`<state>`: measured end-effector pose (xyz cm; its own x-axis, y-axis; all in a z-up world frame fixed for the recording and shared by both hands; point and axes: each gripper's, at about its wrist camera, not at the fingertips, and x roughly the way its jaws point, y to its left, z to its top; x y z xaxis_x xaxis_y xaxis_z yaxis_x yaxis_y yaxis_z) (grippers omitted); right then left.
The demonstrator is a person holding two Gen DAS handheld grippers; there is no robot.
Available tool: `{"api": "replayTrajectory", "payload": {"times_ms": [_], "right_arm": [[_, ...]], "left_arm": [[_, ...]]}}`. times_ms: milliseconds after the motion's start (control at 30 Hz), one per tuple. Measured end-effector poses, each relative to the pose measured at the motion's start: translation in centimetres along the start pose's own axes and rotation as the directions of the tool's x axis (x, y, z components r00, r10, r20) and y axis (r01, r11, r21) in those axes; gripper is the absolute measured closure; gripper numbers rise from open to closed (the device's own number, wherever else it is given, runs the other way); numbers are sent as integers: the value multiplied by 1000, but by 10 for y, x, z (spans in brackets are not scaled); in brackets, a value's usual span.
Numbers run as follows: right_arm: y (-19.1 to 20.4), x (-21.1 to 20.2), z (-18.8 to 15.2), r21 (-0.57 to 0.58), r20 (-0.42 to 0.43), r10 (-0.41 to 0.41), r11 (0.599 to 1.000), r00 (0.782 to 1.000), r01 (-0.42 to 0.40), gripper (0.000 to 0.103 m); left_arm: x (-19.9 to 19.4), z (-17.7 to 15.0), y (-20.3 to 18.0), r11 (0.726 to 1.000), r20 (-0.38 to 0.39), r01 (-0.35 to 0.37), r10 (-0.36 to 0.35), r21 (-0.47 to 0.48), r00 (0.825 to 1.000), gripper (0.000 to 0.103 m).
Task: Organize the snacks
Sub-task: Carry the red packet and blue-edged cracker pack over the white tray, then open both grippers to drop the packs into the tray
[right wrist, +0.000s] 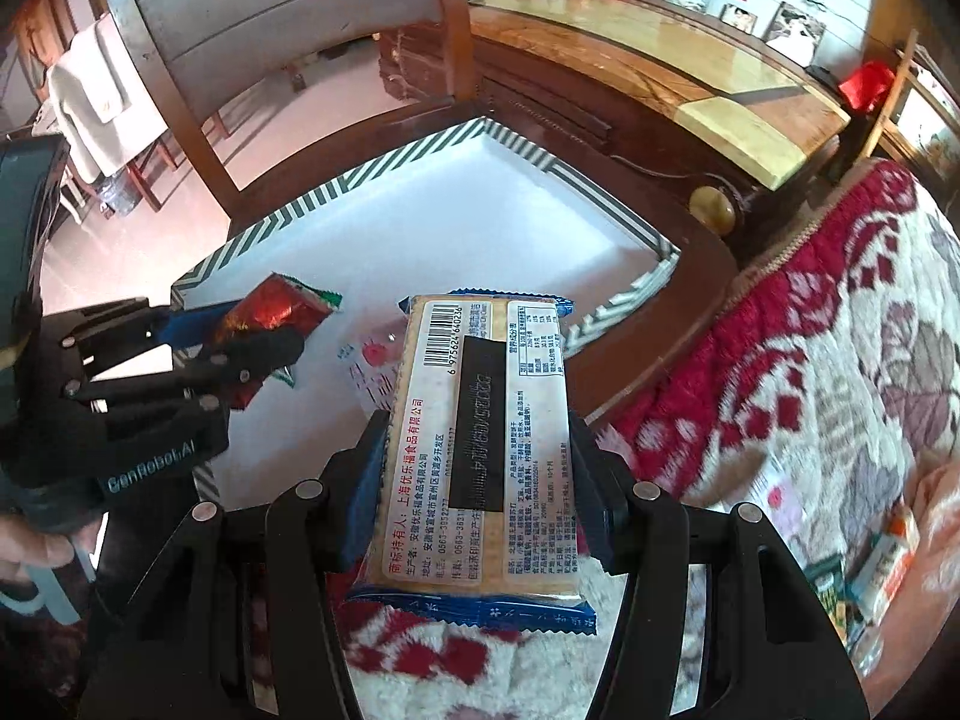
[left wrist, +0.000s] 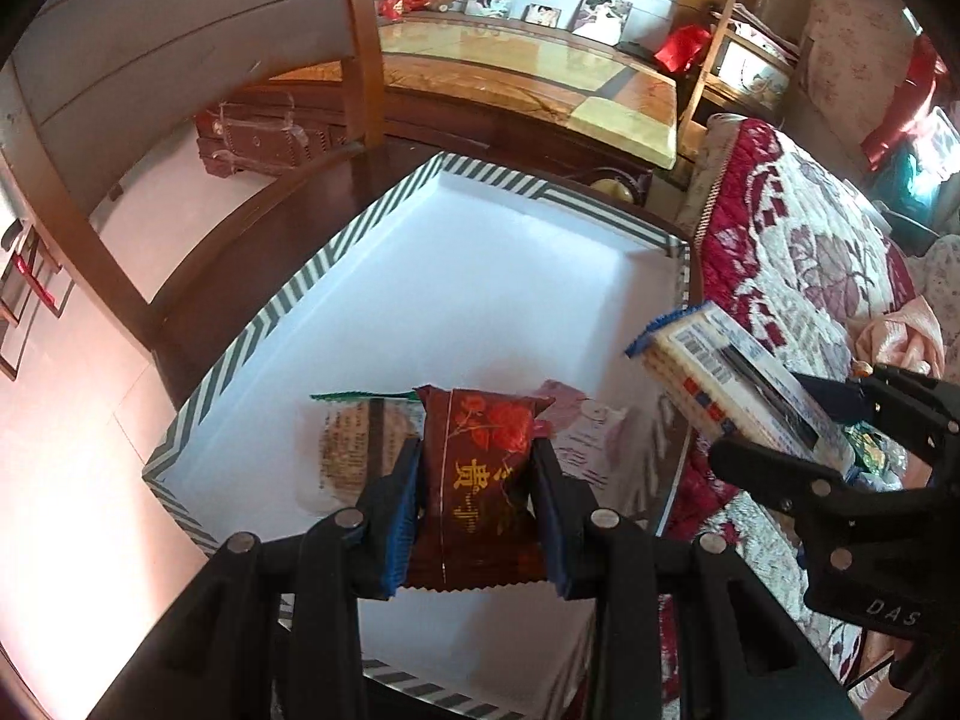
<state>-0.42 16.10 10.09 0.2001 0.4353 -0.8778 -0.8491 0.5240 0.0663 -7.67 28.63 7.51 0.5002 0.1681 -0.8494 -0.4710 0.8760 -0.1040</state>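
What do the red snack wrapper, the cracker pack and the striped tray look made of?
Red wrapper: glossy foil-like plastic film, crimped sawtooth ends, bright glints. Cracker pack: clear shiny plastic film, crackers showing through. Tray: probably matte cardboard or paperboard, with flat white floor and folded printed walls.

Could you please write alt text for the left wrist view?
The left gripper holds a dark red snack packet over a white tray with a striped rim, where two other packets lie. At right, the right gripper holds a cracker pack.

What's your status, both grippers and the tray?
Left gripper shut on brown snack packet over striped tray. Right gripper shut on cracker pack. Two packets already inside; nothing blocking.
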Motion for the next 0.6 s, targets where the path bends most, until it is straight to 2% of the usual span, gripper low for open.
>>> {"api": "replayTrajectory", "payload": {"times_ms": [333,600], "right_arm": [[16,42,35,1,-41,38,999,998,-38,48],[16,74,40,72,-66,63,996,996,-58,48]], "left_arm": [[12,-2,14,999,-19,-23,23,-26,1000,66],[15,-5,17,998,-15,-49,48,-44,999,66]]}}
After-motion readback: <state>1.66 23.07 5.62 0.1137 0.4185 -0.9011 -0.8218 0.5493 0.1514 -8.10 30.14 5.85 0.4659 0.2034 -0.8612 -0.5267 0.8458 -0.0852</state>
